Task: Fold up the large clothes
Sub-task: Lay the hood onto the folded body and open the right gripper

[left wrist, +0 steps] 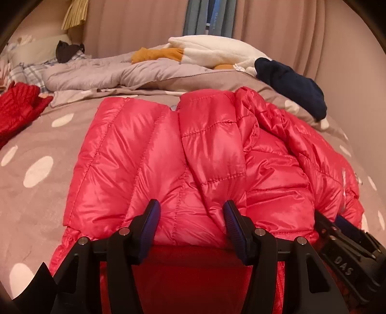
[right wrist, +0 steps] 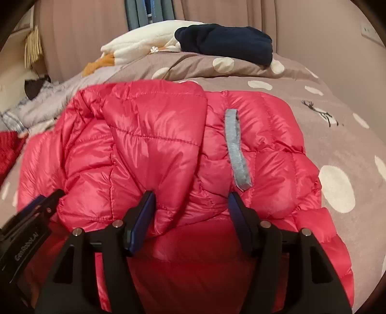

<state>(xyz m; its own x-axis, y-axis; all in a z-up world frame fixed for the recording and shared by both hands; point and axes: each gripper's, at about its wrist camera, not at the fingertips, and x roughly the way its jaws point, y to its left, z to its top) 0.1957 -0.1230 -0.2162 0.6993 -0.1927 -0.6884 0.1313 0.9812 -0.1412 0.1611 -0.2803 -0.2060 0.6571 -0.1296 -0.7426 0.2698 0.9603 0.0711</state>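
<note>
1. Covering the bed (left wrist: 36, 154) is a taupe duvet with white dots; pinkish curtains (left wrist: 277, 31) hang behind it, with a blue-grey strip (left wrist: 200, 17) between them.
2. A red puffer jacket (left wrist: 168, 149) lies spread on the duvet, partly folded, one quilted panel laid over its middle.
3. The left gripper (left wrist: 191, 224) hangs over the jacket's near edge, jaws about half apart; a puffed fold bulges up between the blue pads (left wrist: 150, 224), touching both. Whether they pinch it I cannot tell.
4. The right gripper (right wrist: 191, 215) sits just beside it on the same edge, jaws likewise half apart, with padding swelling between its pads (right wrist: 144, 212). Grip unclear here too.
5. Only the right view shows a grey strap (right wrist: 236, 149) on the jacket, a small dark drawing (right wrist: 318, 113) on the duvet and a wall socket (right wrist: 369, 32).
6. Only the left view shows a pillow (left wrist: 31, 50) at the far left; a red knit (left wrist: 17, 106) shows best there.
7. Farther back lie a crumpled grey quilt (left wrist: 96, 72), a white and orange plush (left wrist: 217, 50) and a navy garment (left wrist: 294, 82).
8. Each gripper's body hides the jacket's nearest part; each view catches the other gripper at its edge.
</note>
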